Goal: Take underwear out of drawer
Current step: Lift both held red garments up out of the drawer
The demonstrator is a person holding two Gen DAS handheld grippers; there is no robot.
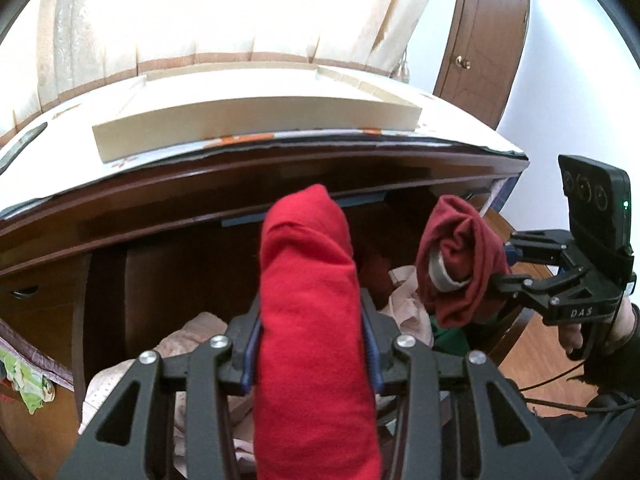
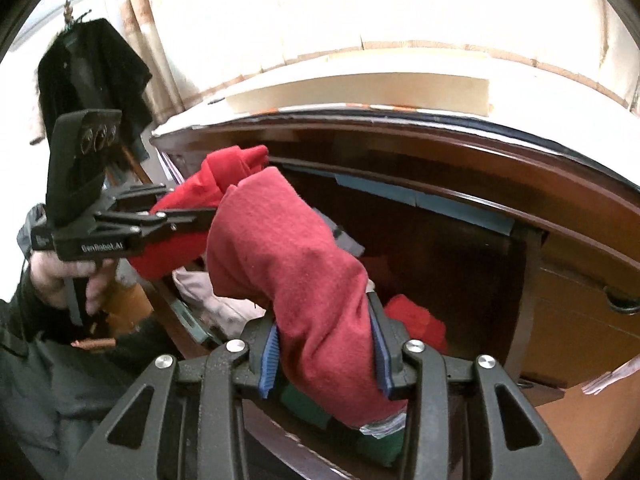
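A bright red rolled underwear (image 1: 308,280) stands upright between the jaws of my left gripper (image 1: 312,340), which is shut on it. To its right, my right gripper (image 1: 494,268) is shut on a darker red rolled underwear (image 1: 460,256) with a pale waistband showing. In the right wrist view the dark red roll (image 2: 288,248) is pinched between the blue pads of my right gripper (image 2: 326,354), and the left gripper (image 2: 192,220) holds the bright red roll (image 2: 208,180) at the left. Both rolls hang above the open drawer (image 1: 160,272).
Beige clothes (image 1: 192,332), a green garment (image 2: 304,400) and another red piece (image 2: 416,320) lie in the drawer. A cream box (image 1: 248,120) sits on the dresser top. A brown door (image 1: 480,40) stands at the right, and black clothing (image 2: 92,68) hangs at the left.
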